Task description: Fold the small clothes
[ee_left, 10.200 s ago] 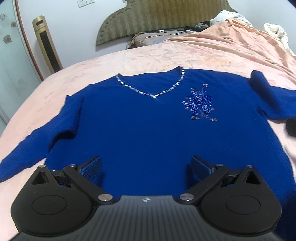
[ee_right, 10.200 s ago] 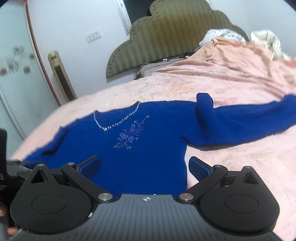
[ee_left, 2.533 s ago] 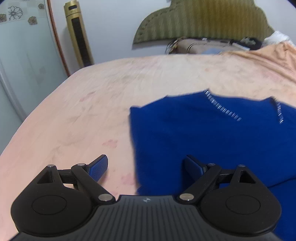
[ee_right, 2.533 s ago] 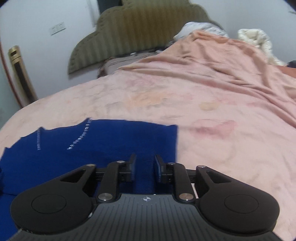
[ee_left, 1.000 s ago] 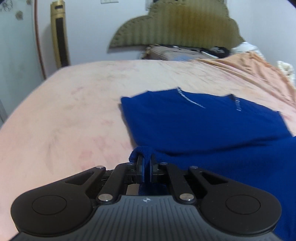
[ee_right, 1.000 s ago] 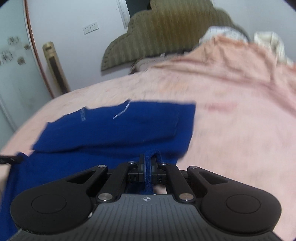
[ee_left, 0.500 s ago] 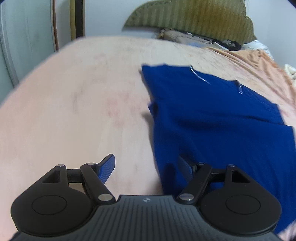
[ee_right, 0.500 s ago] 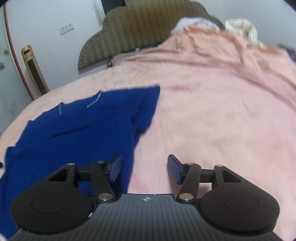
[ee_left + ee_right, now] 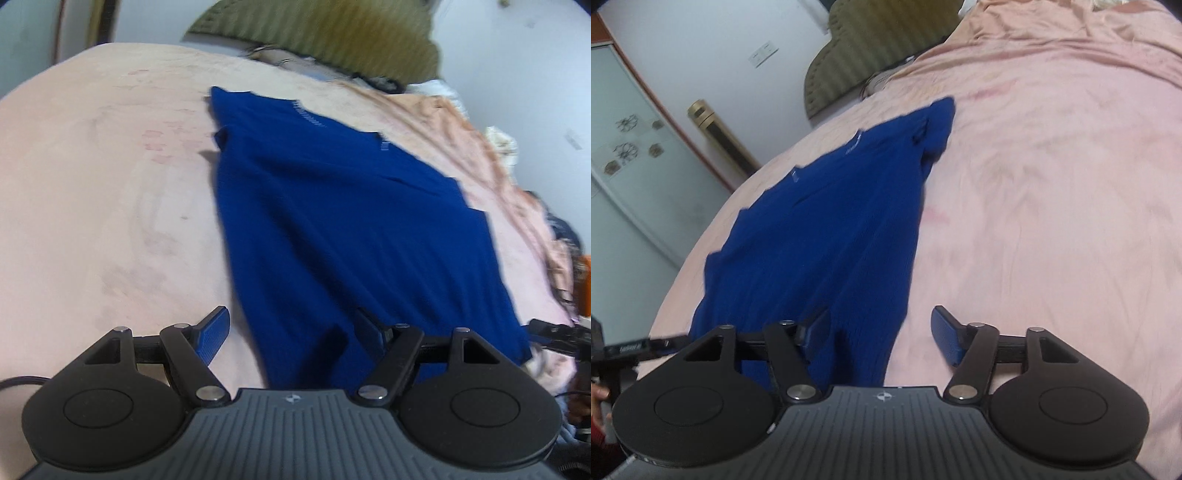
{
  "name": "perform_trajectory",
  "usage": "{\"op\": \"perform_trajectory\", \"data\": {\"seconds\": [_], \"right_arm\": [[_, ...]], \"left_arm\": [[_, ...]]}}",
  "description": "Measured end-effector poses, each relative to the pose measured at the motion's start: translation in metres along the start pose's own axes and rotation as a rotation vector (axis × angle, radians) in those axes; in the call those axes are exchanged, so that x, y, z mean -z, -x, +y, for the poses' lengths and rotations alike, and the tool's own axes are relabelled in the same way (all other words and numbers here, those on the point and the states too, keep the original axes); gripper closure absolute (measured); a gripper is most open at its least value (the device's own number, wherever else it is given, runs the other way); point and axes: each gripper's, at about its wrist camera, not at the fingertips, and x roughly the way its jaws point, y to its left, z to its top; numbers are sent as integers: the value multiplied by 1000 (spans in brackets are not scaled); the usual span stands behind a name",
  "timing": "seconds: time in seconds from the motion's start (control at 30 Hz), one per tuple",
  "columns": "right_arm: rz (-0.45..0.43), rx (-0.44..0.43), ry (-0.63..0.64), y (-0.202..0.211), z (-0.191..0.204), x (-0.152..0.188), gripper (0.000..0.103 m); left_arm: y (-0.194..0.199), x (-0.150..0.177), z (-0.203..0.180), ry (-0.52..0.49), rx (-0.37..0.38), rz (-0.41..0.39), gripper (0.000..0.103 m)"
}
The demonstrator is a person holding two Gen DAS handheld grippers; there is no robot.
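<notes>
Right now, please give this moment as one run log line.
left gripper: open, empty | right gripper: open, empty | dark blue knit sweater: sleeves folded in, flat on pink bedsheet

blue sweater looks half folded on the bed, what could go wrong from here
The blue sweater lies slightly skewed on the pink bedspread, so the next fold may come out crooked. A bunched bit at its far corner could get folded in. The open left gripper and right gripper straddle its near corners and might grab unevenly.
</notes>
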Motion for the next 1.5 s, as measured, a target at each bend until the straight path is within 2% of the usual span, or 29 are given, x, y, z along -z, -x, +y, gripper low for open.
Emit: {"op": "perform_trajectory", "data": {"seconds": [0.17, 0.2, 0.27, 0.4, 0.47, 0.53, 0.57, 0.6, 0.63, 0.67, 0.73, 0.8, 1.0, 1.23, 1.4, 1.5], "right_arm": [[5, -61, -39, 18, -1, 21, 42], [6, -71, -45, 18, -2, 23, 43], [4, -86, -48, 17, -1, 25, 43], [7, -127, -50, 7, 6, 27, 51], [8, -118, -28, 2, 14, 27, 57], [5, -92, -9, -2, 18, 27, 70], [3, -74, 1, -3, 20, 27, 75], [2, -56, 6, -4, 20, 27, 83], [1, -38, 2, -4, 19, 27, 90], [0, -38, -10, -4, 16, 27, 90], [-2, -34, -15, -1, 16, 28, 94], [-13, -31, 0, 2, 21, 28, 94], [-70, -119, 24, 31, 33, 17, 94], [-133, -213, 66, 78, 52, 7, 95], [-138, -247, 138, 112, 72, 6, 95], [-131, -241, 155, 116, 76, 7, 95]], "left_arm": [[7, 13, -7, -56, 30, 11, 26], [7, 13, -8, -53, 38, 16, 23], [5, 12, -9, -31, 42, 24, 22], [0, 9, -13, 5, 59, 34, 23], [-2, 9, -14, 21, 62, 34, 23], [-5, 8, -15, 41, 78, 37, 40], [-7, 7, -16, 45, 75, 45, 62], [-10, 7, -15, 56, 74, 61, 80], [-12, 7, -13, 75, 76, 68, 85], [-12, 7, -10, 100, 88, 76, 89], [-9, 8, -7, 128, 96, 63, 90], [1, 8, -11, 110, 92, 32, 90], [44, 1, -25, 39, 127, -60, 90], [101, -2, -42, -33, 129, -160, 91], [115, 2, -45, -72, 144, -176, 91], [95, 3, -35, -11, 136, -115, 91]]}}
